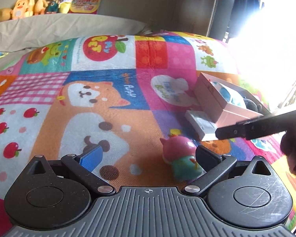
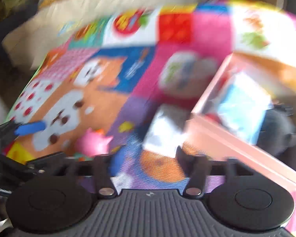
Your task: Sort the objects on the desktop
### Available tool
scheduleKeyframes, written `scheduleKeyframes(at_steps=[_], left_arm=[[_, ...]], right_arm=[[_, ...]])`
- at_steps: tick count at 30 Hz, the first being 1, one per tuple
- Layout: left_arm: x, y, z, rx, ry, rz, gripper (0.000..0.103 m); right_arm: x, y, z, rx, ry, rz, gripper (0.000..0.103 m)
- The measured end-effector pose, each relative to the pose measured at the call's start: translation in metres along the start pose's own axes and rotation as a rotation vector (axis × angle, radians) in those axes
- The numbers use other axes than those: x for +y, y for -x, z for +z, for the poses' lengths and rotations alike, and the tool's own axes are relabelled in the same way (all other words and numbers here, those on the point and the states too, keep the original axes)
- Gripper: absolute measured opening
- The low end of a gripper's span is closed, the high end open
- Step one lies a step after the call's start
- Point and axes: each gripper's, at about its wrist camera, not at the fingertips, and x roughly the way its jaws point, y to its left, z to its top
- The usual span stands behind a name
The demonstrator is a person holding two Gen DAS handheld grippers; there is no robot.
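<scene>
The pink-and-teal rubbery toy figure (image 1: 180, 159) stands between the left gripper (image 1: 146, 156)'s wide fingers, hard by the right one; the right gripper (image 2: 148, 163), part-open and empty, is farther off.

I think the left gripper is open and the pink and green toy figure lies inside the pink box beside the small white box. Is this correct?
Not quite. The left gripper is open, but the pink and green toy figure is not inside the pink box. It lies on the colourful blanket, next to the gripper's right finger, with the small white box beyond it. The left wrist view shows this.
</scene>
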Motion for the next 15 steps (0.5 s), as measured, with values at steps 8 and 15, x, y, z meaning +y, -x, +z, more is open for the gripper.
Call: scheduleKeyframes(at_steps=[8,15], left_arm=[[-0.018,0.019,0.009,-0.027,-0.061,0.057,0.103],[-0.034,0.013,0.005,0.035,-0.085,0.014,0.103]], right_arm=[[-0.019,-0.054,0.009,-0.004,-0.116,0.000,0.063],[-0.031,-0.001,-0.039,-0.014,-0.053,0.098,0.049]])
